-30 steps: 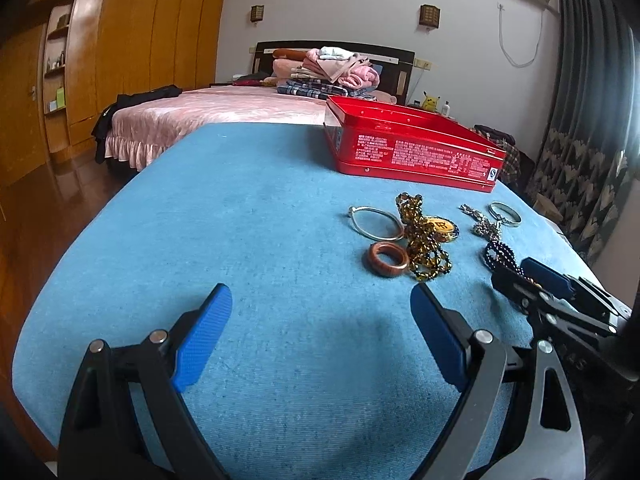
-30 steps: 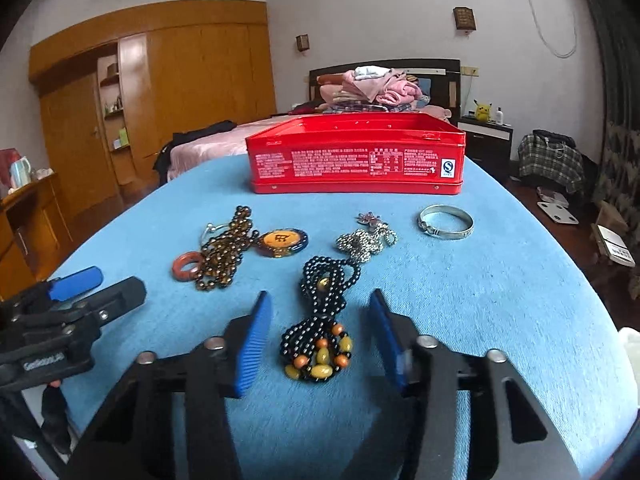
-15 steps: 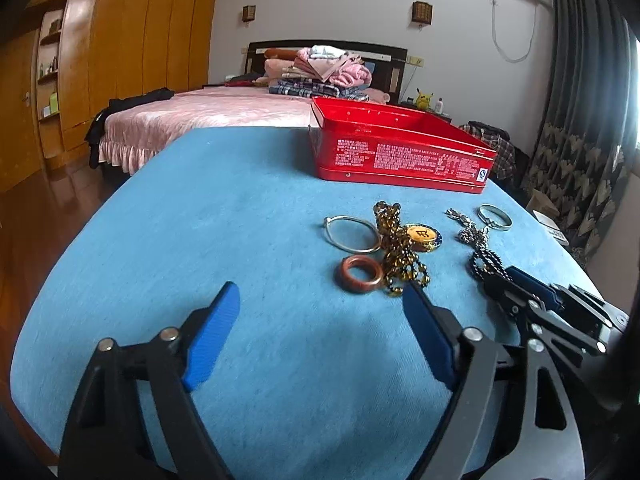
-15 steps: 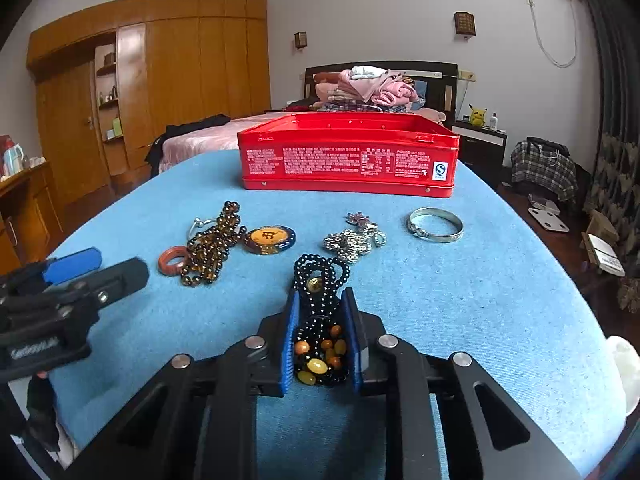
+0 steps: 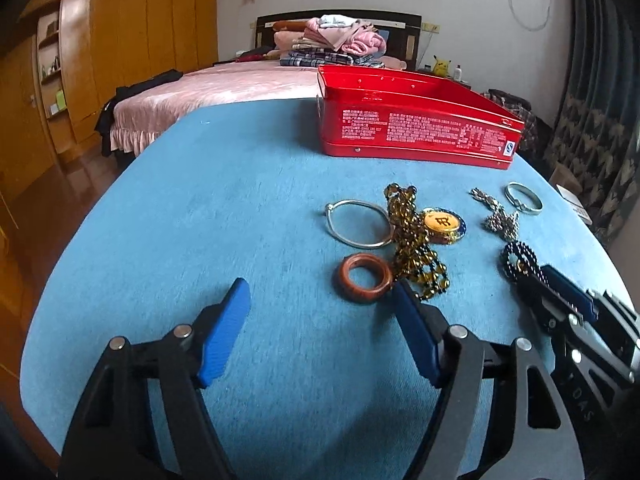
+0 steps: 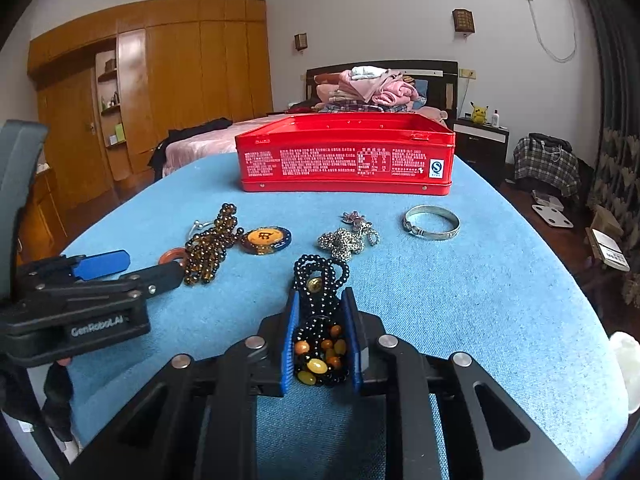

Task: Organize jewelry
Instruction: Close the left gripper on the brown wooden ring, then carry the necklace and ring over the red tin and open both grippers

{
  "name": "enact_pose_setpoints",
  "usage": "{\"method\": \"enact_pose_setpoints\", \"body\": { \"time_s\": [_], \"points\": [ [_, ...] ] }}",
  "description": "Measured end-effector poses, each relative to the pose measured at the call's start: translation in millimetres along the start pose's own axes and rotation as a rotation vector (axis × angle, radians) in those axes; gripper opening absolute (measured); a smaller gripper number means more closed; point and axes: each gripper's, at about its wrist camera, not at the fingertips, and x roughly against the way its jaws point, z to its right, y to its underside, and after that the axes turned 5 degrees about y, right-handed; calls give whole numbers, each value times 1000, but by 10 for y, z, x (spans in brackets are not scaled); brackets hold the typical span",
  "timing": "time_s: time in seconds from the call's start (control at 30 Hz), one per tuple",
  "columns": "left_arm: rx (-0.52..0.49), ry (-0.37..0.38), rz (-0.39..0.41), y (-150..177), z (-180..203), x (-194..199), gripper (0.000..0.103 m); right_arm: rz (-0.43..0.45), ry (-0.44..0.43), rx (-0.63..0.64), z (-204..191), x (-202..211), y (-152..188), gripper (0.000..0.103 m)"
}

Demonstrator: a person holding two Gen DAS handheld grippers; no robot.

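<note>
Since a second ago the right gripper (image 6: 320, 344) has clamped its jaws on the near end of the black bead necklace (image 6: 320, 280), which lies on the blue counter (image 6: 480, 300) with its amber beads squeezed between the pads. Meanwhile the left gripper (image 5: 320, 328) has slid closer to the brown ring (image 5: 363, 277), jaws closing but empty. Red tin (image 6: 344, 156) sits open at the counter's far side.
</note>
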Motion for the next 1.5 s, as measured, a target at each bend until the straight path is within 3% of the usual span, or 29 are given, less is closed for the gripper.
{"method": "enact_pose_setpoints", "body": {
  "time_s": [0.2,0.47,0.7,1.17,1.5],
  "points": [
    [-1,-1,-26,-63,45,-37,66,3,-6,-8,10,-3,-2,21],
    [1,60,-29,-114,116,-84,28,0,-15,-10,17,2,-9,21],
    [70,120,28,-11,40,18,28,-10,-16,-6,17,-6,-24,21],
    [46,104,43,80,71,128,28,-25,-48,-12,59,-11,-48,20],
    [32,119,77,-19,120,240,28,22,-41,14,84,176,-246,20]
  ]
}}
